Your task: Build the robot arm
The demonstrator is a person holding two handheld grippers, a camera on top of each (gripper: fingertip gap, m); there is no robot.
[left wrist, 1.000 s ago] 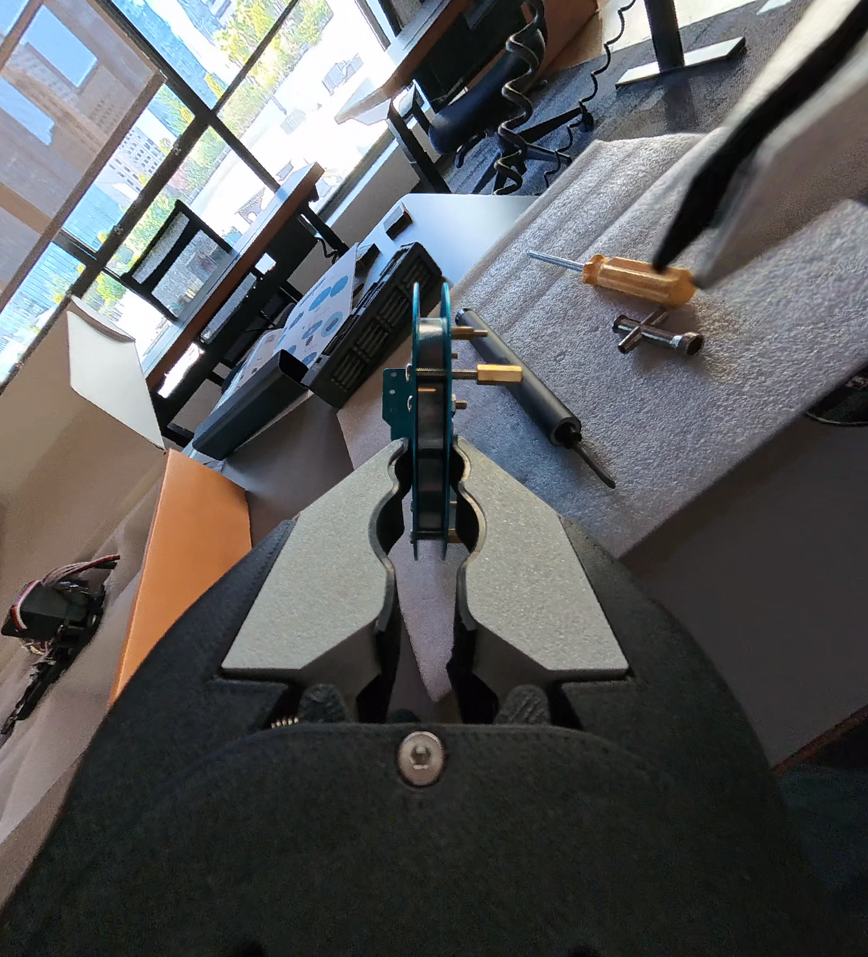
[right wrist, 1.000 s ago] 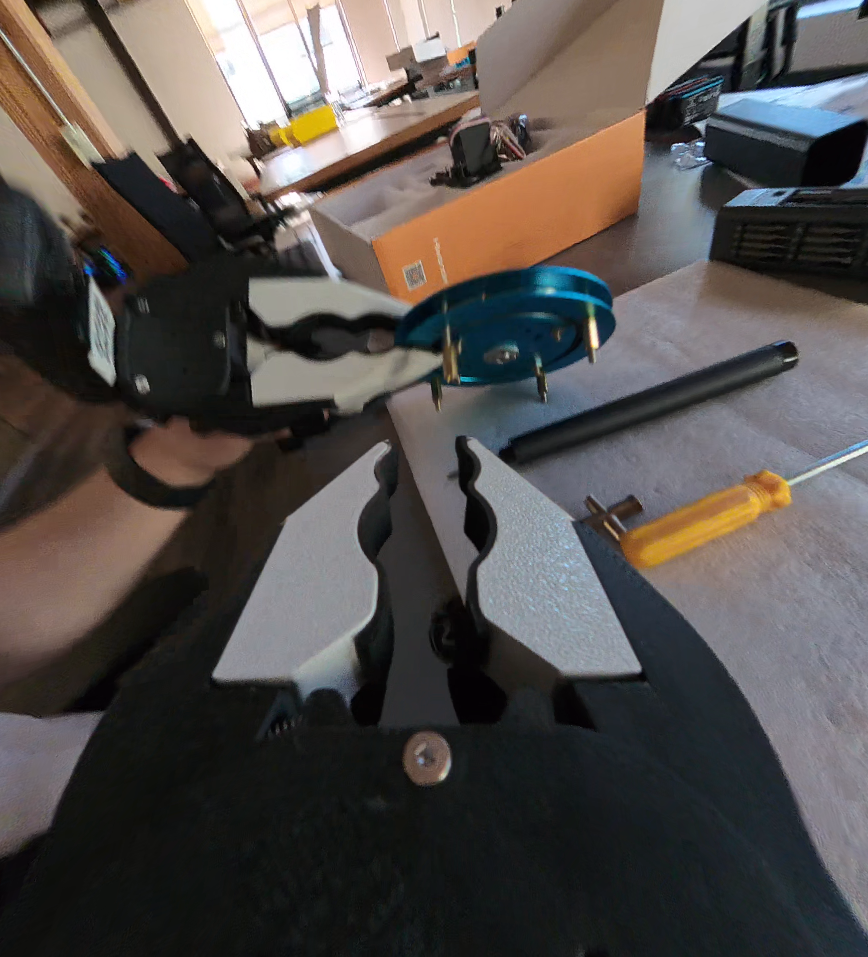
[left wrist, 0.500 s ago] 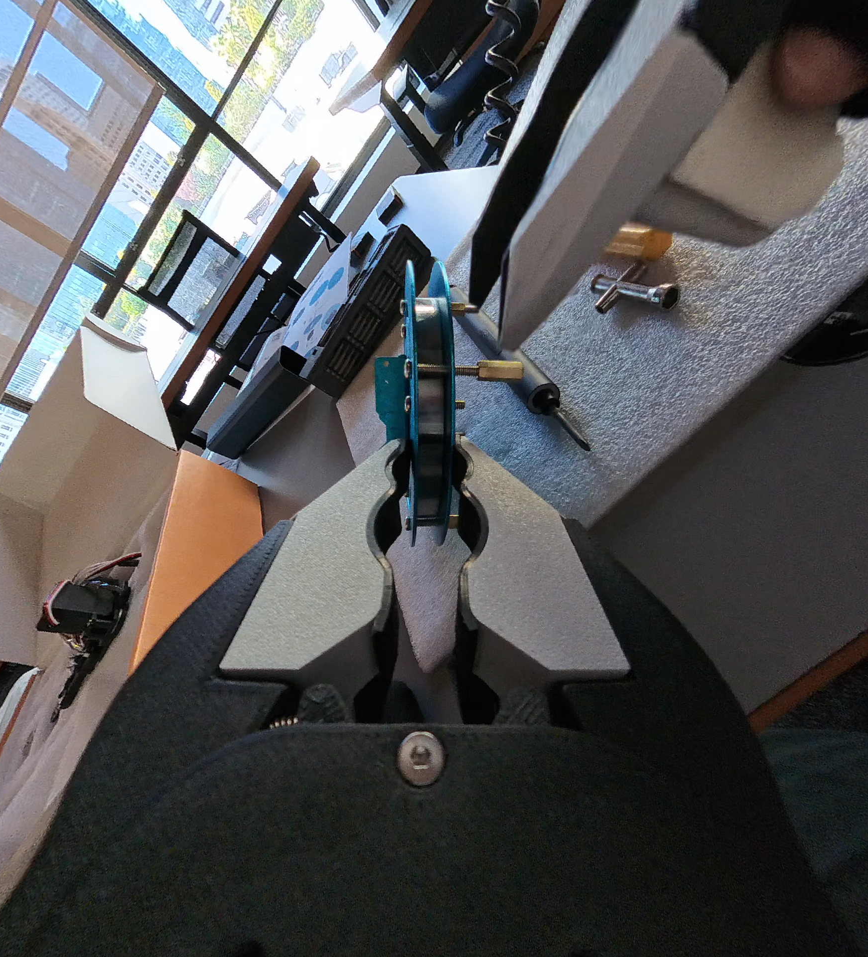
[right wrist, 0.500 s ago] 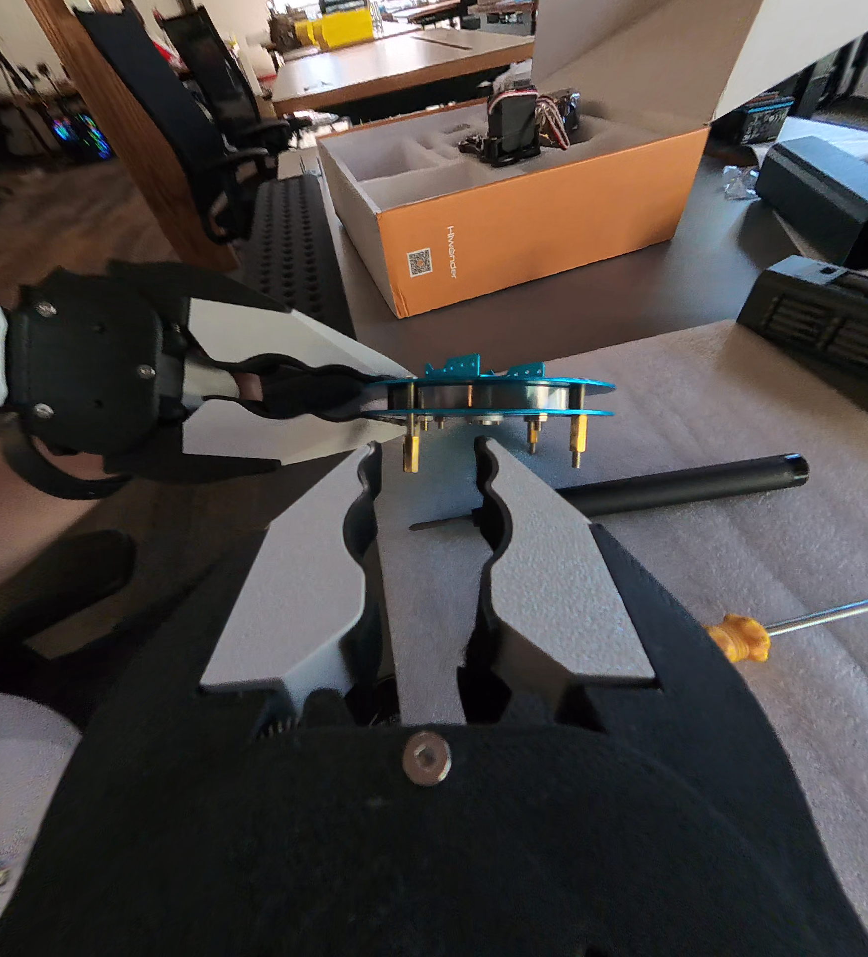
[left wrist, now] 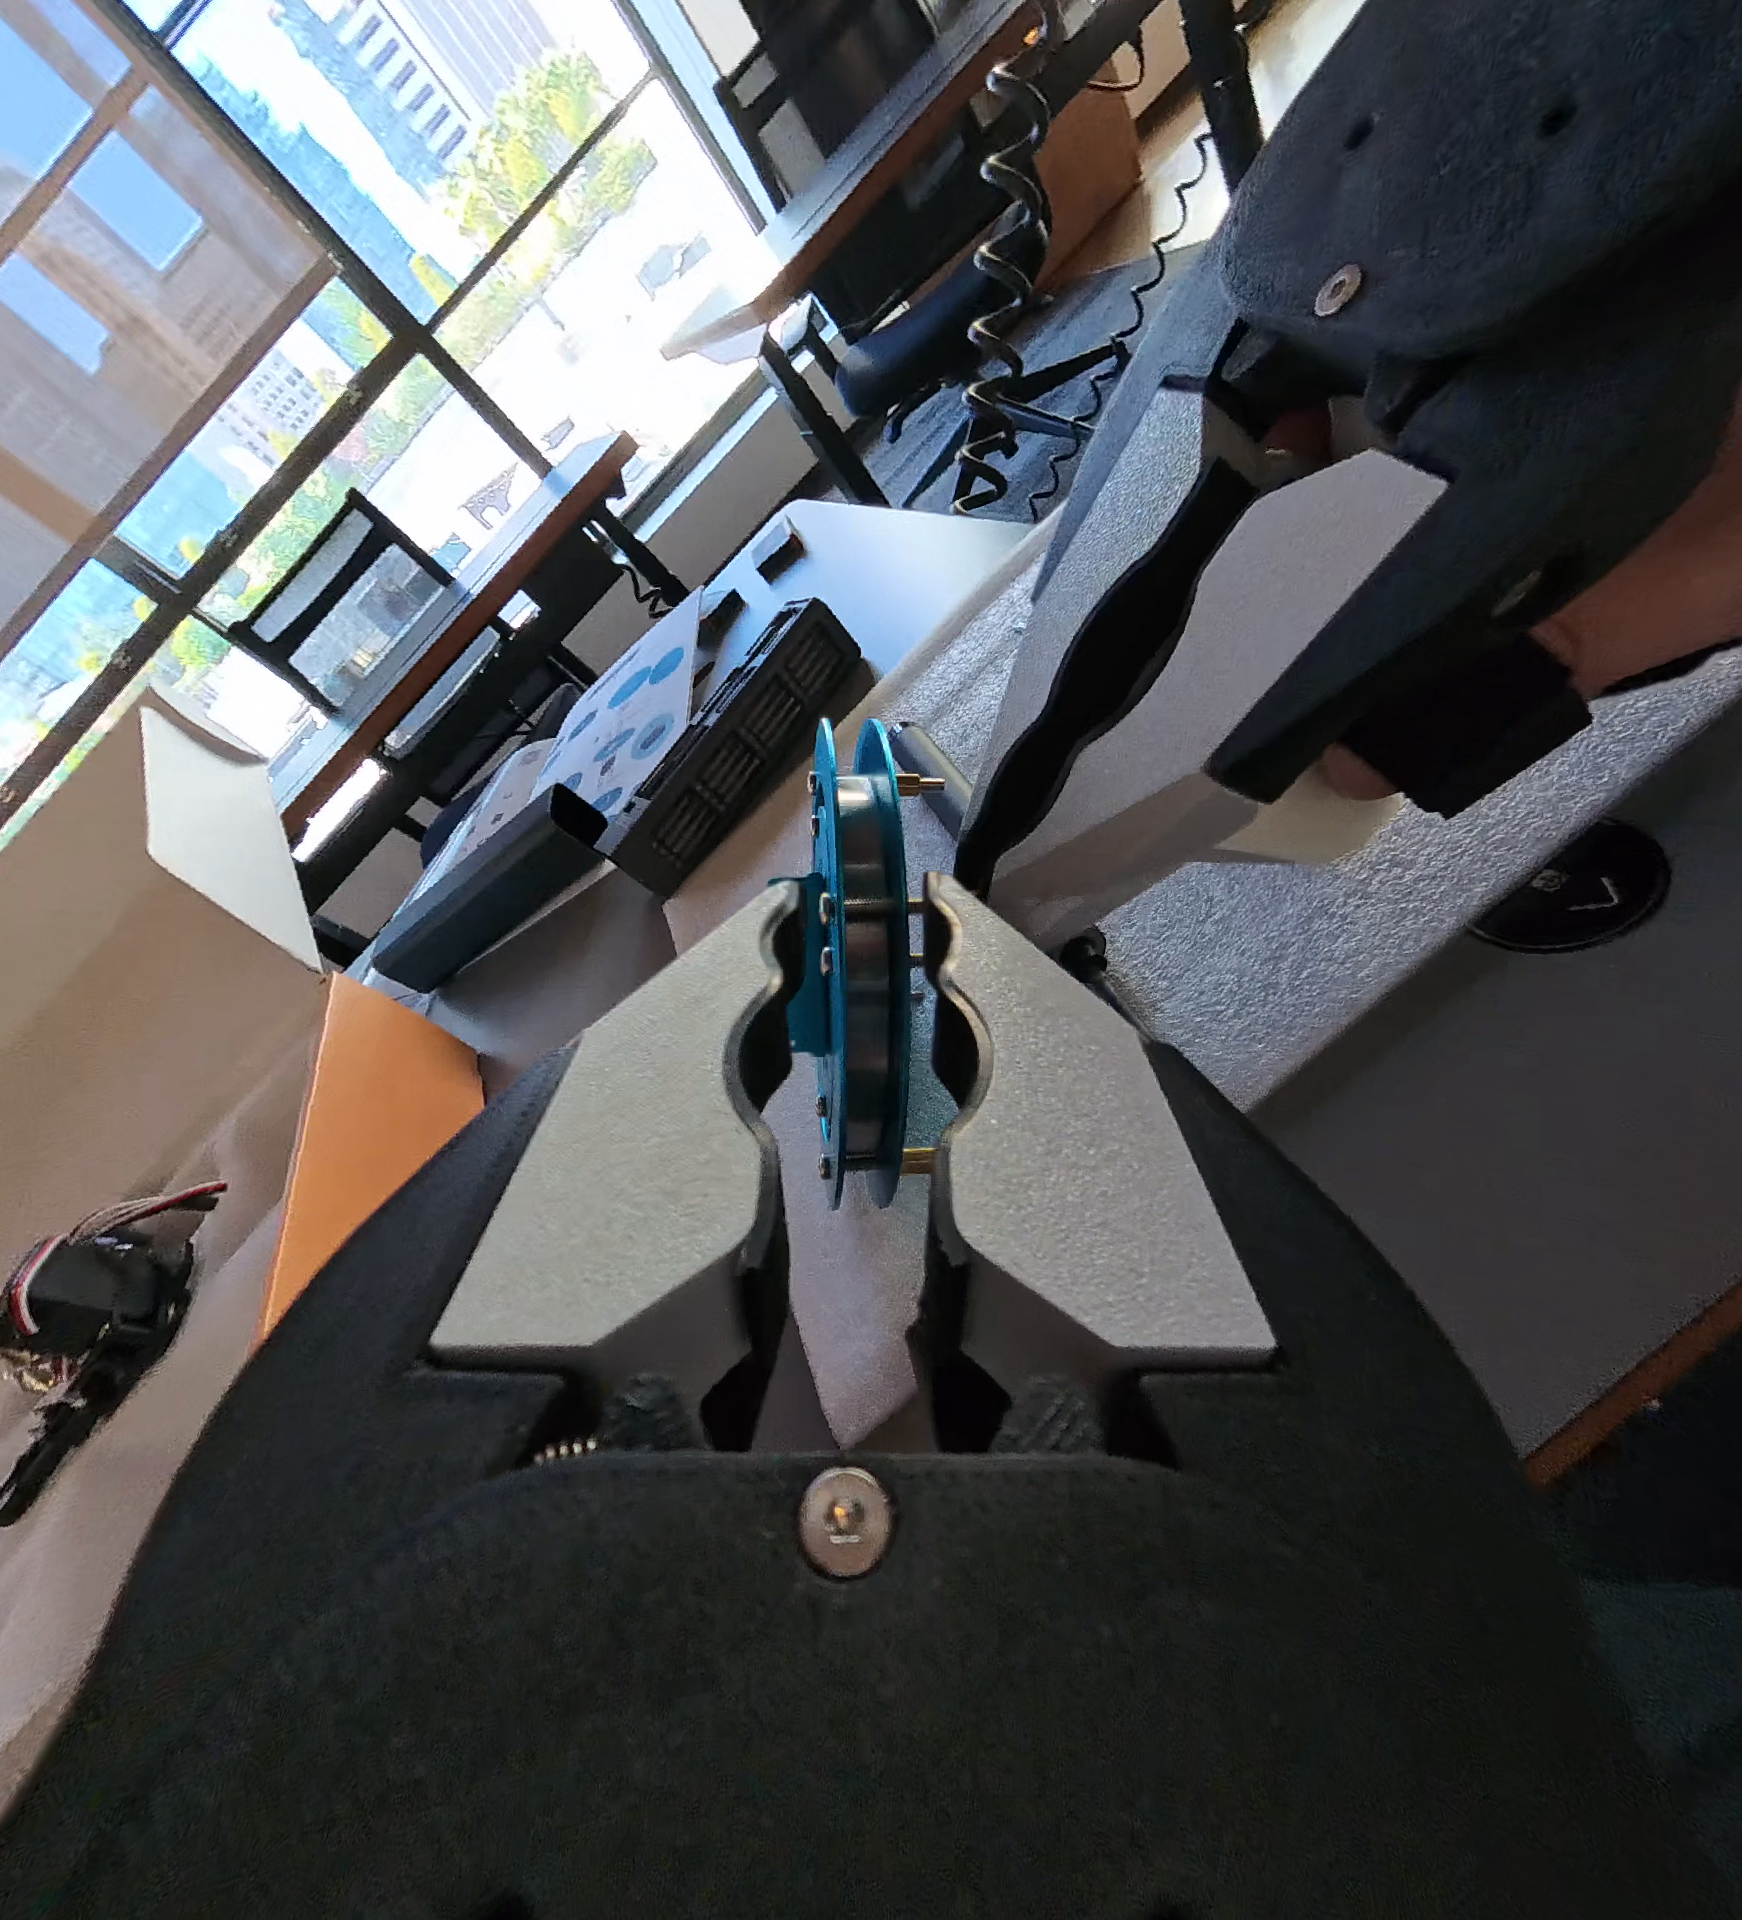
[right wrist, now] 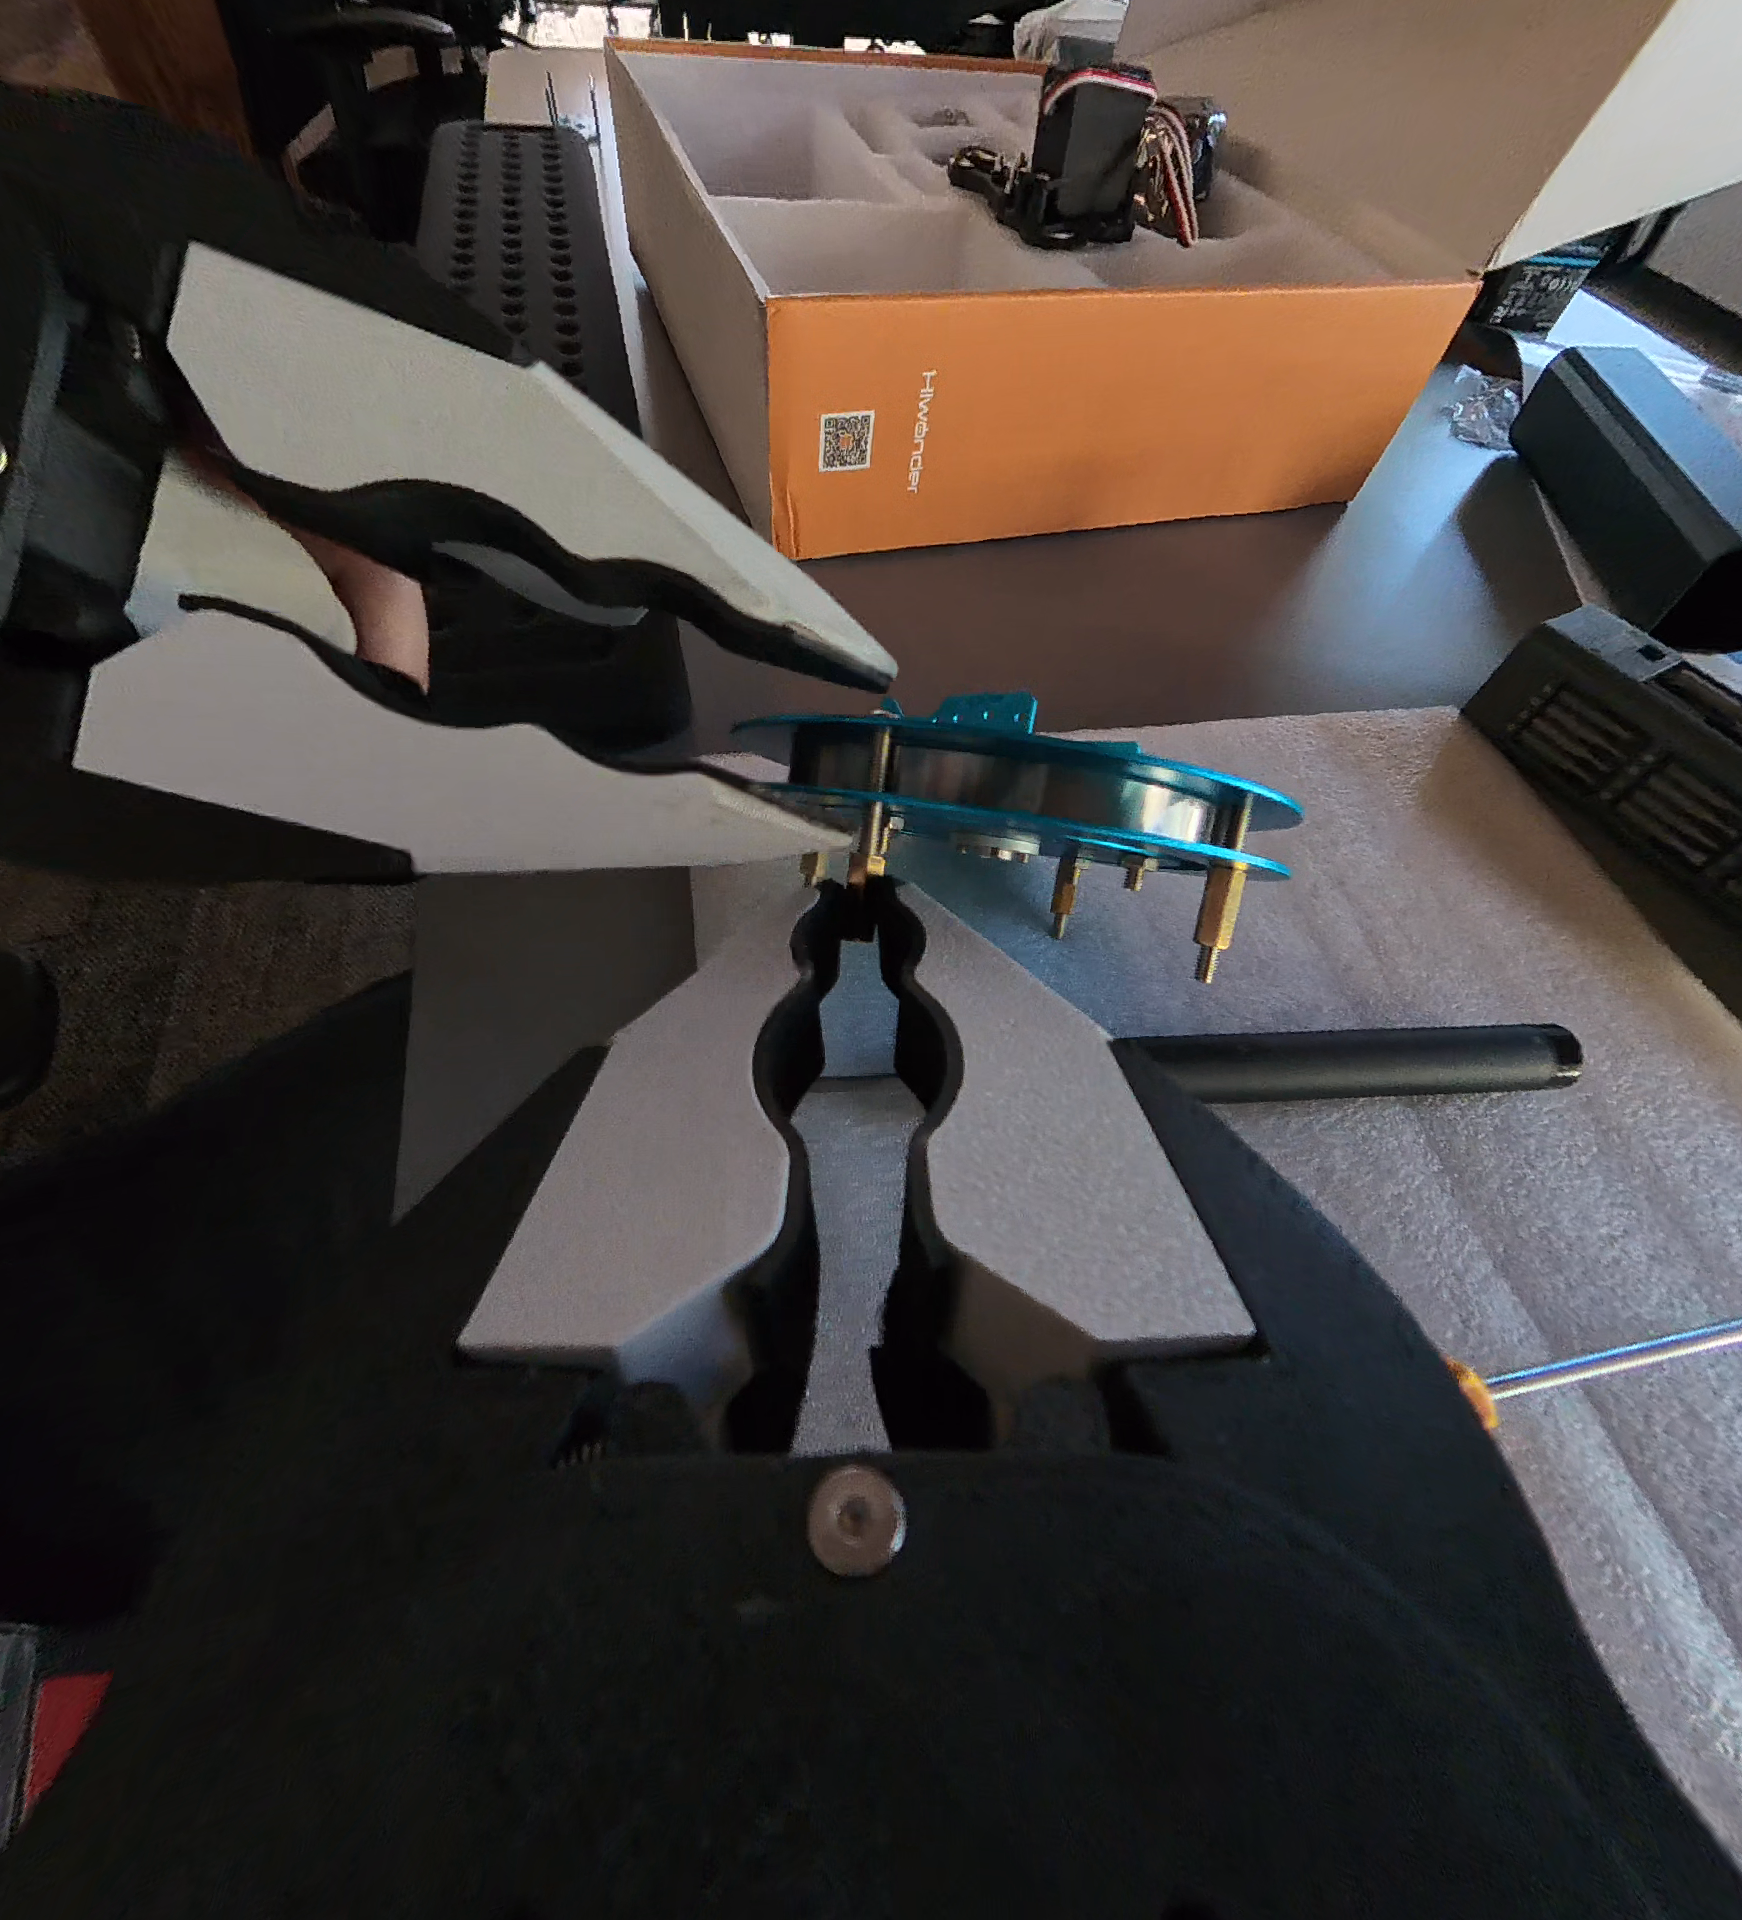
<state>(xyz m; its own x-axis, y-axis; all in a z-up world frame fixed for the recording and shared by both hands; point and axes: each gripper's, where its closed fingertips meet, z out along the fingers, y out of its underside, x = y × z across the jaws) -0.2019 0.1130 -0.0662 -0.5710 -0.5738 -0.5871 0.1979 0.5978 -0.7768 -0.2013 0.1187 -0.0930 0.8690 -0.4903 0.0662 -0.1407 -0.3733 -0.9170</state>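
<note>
My left wrist view shows the blue disc assembly (left wrist: pixel 856 966) edge-on between my left gripper (left wrist: pixel 859 914)'s fingers – two blue plates with a dark ring sandwiched between them, brass standoffs poking out to the right. The fingers sit against its two faces, so my left tool is clamped on it. From here my right gripper (left wrist: pixel 992 873) comes down from the upper right, its tips just beside the disc's right face, but this view hides what they touch.

My right wrist view settles that: the right gripper (right wrist: pixel 854 914)'s tips have closed together on one brass standoff (right wrist: pixel 862 868) under the lower plate, near the rim where the left gripper (right wrist: pixel 846 748) bites. This view also shows the disc held in the air above the grey foam mat (right wrist: pixel 1469 1195), roughly level, tilted a little down to the right.

Only this view shows the black rod (right wrist: pixel 1366 1060) lying on the mat behind my right finger, the screwdriver shaft (right wrist: pixel 1625 1361) sticking out to the right, and the open orange box (right wrist: pixel 1106 416) with a wired black part (right wrist: pixel 1095 156) in its foam.

My left tool reaches in from the left, my right straight ahead from below.
</note>
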